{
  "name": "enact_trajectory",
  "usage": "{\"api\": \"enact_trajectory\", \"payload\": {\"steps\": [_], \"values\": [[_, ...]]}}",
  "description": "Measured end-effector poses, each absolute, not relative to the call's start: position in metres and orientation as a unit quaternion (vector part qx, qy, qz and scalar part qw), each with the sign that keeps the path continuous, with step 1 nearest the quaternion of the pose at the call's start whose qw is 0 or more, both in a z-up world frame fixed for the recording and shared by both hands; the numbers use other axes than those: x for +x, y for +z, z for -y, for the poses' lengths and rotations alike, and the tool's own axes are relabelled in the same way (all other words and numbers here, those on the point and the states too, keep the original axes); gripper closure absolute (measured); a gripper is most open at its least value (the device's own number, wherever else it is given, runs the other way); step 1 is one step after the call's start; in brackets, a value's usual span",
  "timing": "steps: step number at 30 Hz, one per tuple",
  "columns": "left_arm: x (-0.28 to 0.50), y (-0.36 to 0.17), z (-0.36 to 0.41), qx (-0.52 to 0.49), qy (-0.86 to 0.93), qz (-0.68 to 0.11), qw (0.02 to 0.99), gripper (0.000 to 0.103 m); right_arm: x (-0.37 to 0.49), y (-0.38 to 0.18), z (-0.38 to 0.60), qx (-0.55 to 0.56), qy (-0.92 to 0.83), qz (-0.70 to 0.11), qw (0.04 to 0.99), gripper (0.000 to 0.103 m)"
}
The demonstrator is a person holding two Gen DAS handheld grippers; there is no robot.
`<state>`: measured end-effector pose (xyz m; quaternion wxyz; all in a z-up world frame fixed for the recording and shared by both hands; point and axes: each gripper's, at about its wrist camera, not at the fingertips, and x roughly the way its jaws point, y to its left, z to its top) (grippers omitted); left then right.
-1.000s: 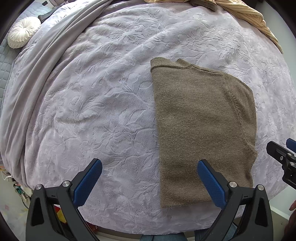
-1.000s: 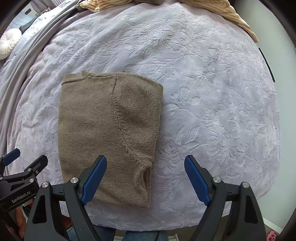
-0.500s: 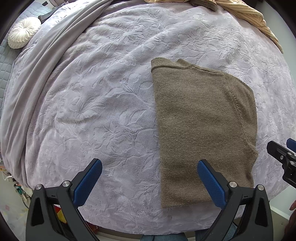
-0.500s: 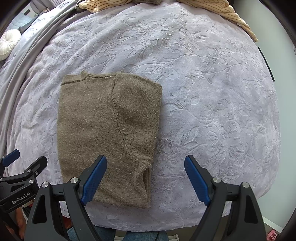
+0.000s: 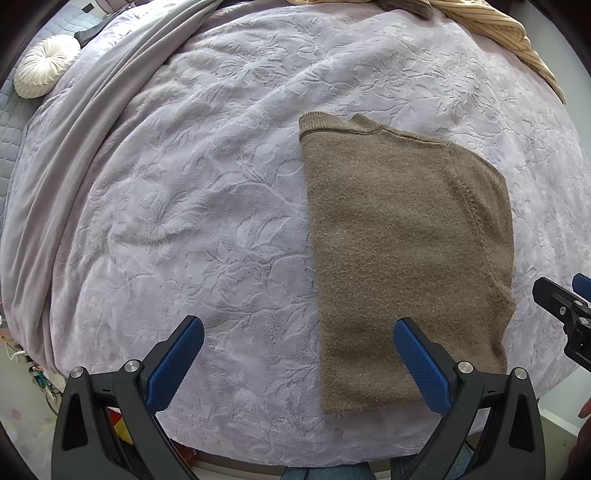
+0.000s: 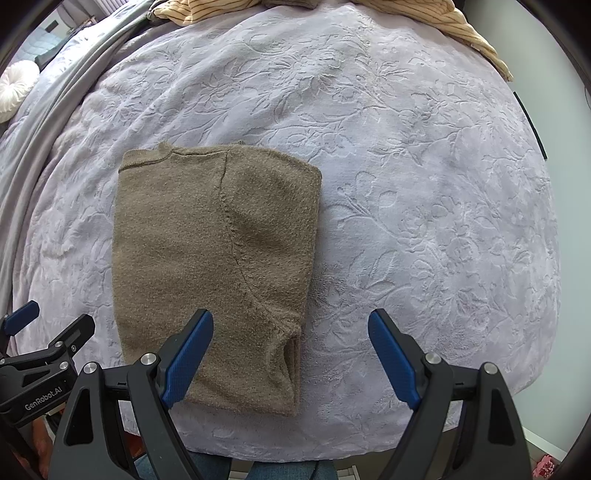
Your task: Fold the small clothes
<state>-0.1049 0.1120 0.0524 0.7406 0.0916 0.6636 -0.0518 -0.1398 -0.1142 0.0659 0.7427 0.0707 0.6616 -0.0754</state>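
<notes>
Setting: a home bedroom, seen from over a bed. Evidence: lilac plush bedspread (image 5: pixel 207 206) embossed with a floral pattern, filling the view; grey blanket (image 5: pixel 92 122) bunched along its edge from 9 to 11 o'clock; round white pleated cushion (image 5: pixel 46 66) at 10 o'clock. Further: tan striped garment (image 6: pixel 458 26) heaped at 1 o'clock; folded brown knitted sweater (image 5: pixel 399 251) lying flat on the bedspread.

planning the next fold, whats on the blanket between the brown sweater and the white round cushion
Only bare embossed blanket and a grey sheet lie between sweater and cushion, in the left wrist view.
</notes>
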Motion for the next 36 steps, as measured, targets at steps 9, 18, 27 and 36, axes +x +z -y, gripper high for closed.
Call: {"api": "enact_trajectory", "payload": {"steps": [9,18,27,36], "values": [[-0.1049,0.0519,-0.1115,0.094,-0.054,-0.664,0.739,0.0,-0.1399,0.0651,0.1146,0.071,-0.076,-0.662,0.743,0.015],[-0.1052,0.0518,-0.1117,0.095,-0.054,-0.663,0.741,0.0,-0.1403,0.0647,0.1141,0.07,-0.076,-0.662,0.743,0.015],[-0.1052,0.0523,-0.1114,0.099,-0.053,-0.662,0.741,0.0,-0.1404,0.064,0.1131,0.071,-0.076,-0.662,0.742,0.015],[-0.1064,0.0514,-0.1101,0.099,-0.05,-0.664,0.74,0.0,-0.141,0.0634,0.113,0.072,-0.076,-0.663,0.742,0.015]]}}
